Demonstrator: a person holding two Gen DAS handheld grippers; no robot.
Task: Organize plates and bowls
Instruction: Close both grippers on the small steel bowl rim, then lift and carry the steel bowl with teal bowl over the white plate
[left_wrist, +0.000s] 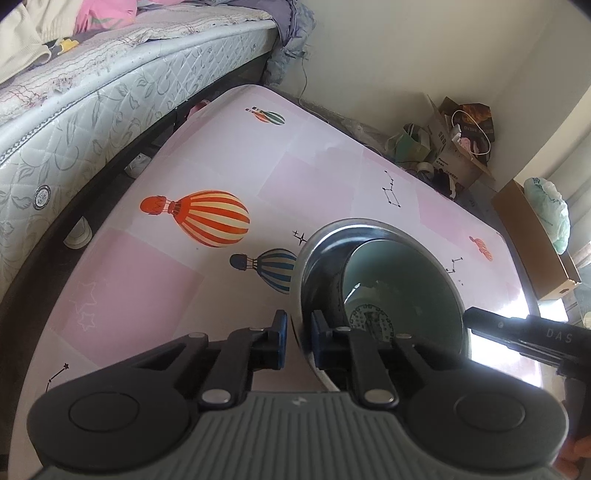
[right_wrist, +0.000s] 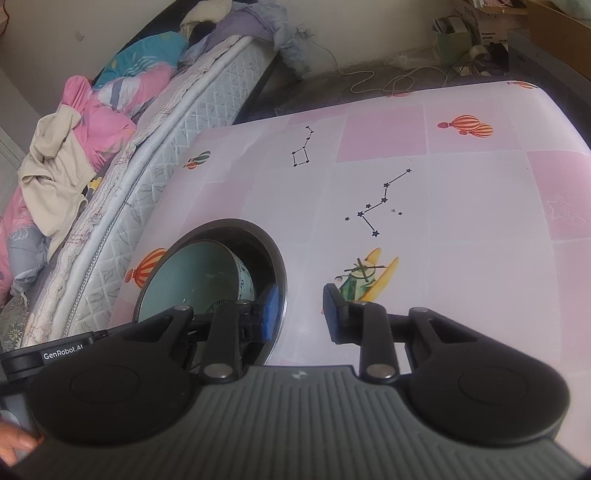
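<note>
– So, where are the bowls?

– Both sit on the table (left_wrist: 184, 295), on its pink checked cloth printed with striped balloons and star lines; the mattress (left_wrist: 92, 110) runs along the far side.

– Describe them.

– The metal bowl (left_wrist: 369, 223) is wide and shiny, with a flat silver rim and a dark inside that mirrors the room; the green bowl (left_wrist: 402, 269) lies inside it, smaller, pale green and glossy within; from my right wrist its outer wall looks light with small dark marks; it seems to lean off-centre, nearer my left side.

– And that dotted patch low down?

– I see a round dotted pattern near the bottom; whether it is print or reflection I cannot tell.

– Your left claw?

– My left gripper (left_wrist: 299, 325) is pinched narrow on the near rim of the metal bowl; one blue pad is outside, the other inside, and the rim is clamped between them.

– Your right?

– My right gripper (right_wrist: 301, 302) straddles the opposite rim with a clear gap; one blue pad is inside the metal bowl (right_wrist: 236, 223), close to the wall, beside the green bowl (right_wrist: 192, 273); the other stands outside over the cloth, apart from the rim; so it grips nothing.
</note>
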